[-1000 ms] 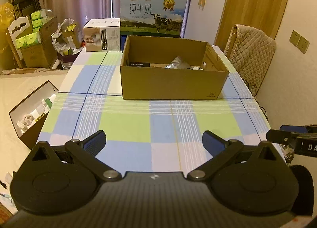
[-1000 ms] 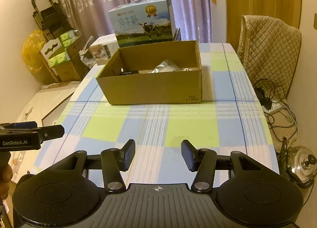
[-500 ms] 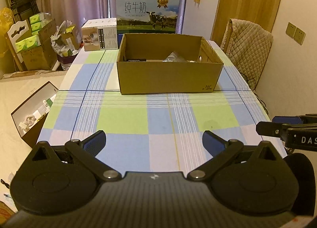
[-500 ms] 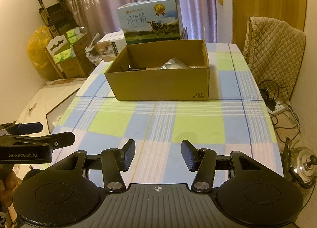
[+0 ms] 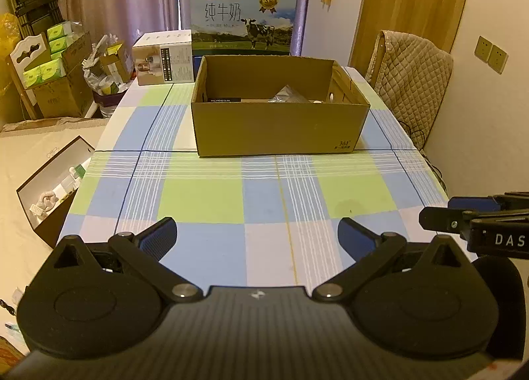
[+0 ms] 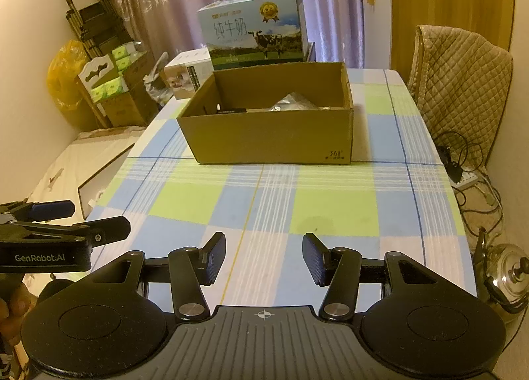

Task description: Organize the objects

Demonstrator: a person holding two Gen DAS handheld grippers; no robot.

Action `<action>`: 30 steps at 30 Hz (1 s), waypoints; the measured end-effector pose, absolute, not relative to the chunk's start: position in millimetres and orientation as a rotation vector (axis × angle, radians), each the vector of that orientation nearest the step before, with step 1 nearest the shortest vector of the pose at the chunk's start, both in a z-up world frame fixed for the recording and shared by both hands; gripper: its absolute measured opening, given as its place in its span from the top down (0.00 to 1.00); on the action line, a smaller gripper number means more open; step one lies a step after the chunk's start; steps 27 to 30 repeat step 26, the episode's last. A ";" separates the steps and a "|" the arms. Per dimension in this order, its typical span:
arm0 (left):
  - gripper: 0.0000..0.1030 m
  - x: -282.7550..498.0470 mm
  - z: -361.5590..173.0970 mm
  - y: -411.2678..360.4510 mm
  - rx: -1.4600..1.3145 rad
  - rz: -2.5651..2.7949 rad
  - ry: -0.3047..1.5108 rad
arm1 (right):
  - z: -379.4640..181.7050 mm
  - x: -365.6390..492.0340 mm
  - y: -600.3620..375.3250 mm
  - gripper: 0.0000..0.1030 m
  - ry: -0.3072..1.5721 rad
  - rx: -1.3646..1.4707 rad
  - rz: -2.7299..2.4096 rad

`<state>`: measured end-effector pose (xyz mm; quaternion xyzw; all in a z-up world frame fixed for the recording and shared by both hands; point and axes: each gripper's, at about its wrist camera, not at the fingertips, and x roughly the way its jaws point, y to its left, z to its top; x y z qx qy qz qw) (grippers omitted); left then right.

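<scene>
An open brown cardboard box (image 5: 277,128) (image 6: 271,138) stands in the middle of the checked tablecloth (image 5: 205,198) (image 6: 334,208). Inside it I see a silvery bag (image 5: 289,95) (image 6: 292,102) and a black flat item (image 5: 224,99) (image 6: 229,111); the rest of its contents are hidden by the wall. My left gripper (image 5: 256,237) hovers open and empty over the table's near edge. My right gripper (image 6: 263,259) is also open and empty, well short of the box. Each gripper shows at the edge of the other's view.
A blue milk carton case (image 5: 243,21) (image 6: 254,31) and a white product box (image 5: 163,62) stand behind the cardboard box. A padded chair (image 5: 410,82) (image 6: 459,89) is on the right. A kettle (image 6: 506,277), cables and an open box (image 5: 49,188) lie on the floor.
Both grippers have drawn back from the cardboard box and lowered, so the box looks farther off and seen more from the side. Jaws unchanged.
</scene>
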<state>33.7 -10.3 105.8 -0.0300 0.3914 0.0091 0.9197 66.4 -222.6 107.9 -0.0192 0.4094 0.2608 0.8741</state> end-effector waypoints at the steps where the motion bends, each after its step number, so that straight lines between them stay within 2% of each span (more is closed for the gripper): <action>1: 0.01 33.4 105.6 -10.4 -0.062 0.019 0.804 | 107.9 66.1 -222.7 0.53 0.854 -0.040 0.545; 30: 0.01 31.3 102.4 -14.3 -0.063 0.006 0.787 | 107.8 65.2 -223.9 0.53 0.856 -0.036 0.552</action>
